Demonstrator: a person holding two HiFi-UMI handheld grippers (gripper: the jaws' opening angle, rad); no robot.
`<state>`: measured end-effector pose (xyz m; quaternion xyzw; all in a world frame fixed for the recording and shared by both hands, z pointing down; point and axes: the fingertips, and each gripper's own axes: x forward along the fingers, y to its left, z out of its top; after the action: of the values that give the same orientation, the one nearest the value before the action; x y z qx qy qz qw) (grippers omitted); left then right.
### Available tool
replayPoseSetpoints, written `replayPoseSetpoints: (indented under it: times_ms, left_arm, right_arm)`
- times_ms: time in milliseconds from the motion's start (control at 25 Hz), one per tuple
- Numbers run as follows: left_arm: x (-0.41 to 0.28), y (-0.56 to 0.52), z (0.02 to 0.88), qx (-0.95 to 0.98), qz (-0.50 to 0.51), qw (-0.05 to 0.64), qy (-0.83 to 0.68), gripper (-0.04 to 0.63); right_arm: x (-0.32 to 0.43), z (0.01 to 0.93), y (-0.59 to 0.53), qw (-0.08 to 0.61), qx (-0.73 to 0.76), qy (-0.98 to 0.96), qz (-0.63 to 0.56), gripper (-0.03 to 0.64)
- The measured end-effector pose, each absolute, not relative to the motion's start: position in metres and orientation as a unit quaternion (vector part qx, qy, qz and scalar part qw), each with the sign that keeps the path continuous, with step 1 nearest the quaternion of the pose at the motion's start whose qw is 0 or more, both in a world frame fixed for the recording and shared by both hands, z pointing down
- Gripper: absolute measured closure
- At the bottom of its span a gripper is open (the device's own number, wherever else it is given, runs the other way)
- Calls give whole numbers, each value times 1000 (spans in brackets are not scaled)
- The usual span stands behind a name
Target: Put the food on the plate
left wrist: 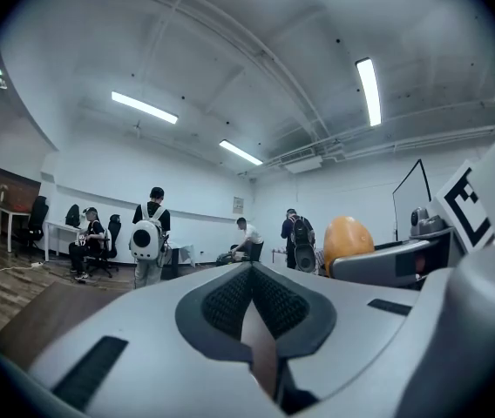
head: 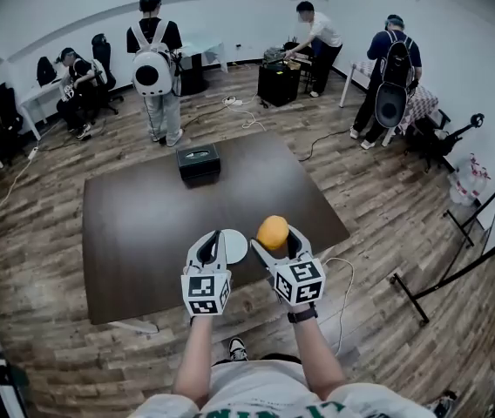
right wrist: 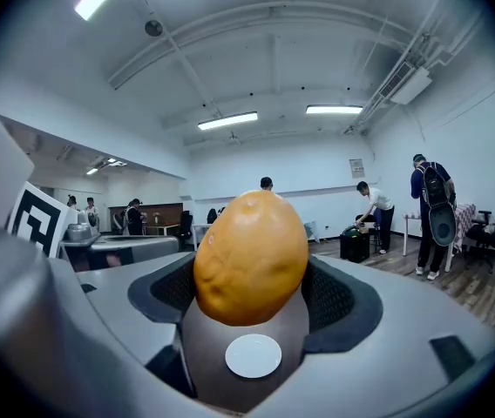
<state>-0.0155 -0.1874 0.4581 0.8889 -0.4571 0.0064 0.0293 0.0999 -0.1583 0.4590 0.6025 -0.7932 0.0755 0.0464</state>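
A yellow-orange, potato-shaped piece of food point(head: 272, 232) is held above the near part of the dark brown table point(head: 143, 225). My right gripper point(head: 274, 234) is shut on it, with a black pad on each side point(right wrist: 252, 290). In the right gripper view the food point(right wrist: 252, 258) hangs above a small white plate point(right wrist: 253, 355) on the table below. In the head view the plate point(head: 235, 249) shows between the two grippers, partly hidden by the left one. My left gripper point(head: 215, 238) is beside it, shut and empty point(left wrist: 252, 277). The food point(left wrist: 347, 240) shows to its right.
A black box point(head: 199, 162) stands at the table's far side. Several people stand or sit along the back of the room, well away from the table. A cable point(head: 339, 273) lies on the wooden floor by the table's right near corner.
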Motion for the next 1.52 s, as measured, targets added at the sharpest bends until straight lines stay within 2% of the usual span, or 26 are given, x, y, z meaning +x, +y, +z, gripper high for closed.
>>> replayPoseSetpoints:
  times_ms: [560,920,1520]
  left_arm:
    - [-22,-303,504,876,28,64,-477,583]
    - [-23,-372,527,849,44,86,-520,583]
    - [-28,-411,580,829,75,120,-541,584]
  right_arm:
    - [81,513,-287,92,537,-830,118,241]
    - [69,554,-369,163,468,-860,119,241]
    - [56,700,-389,277,383,-855,211,241]
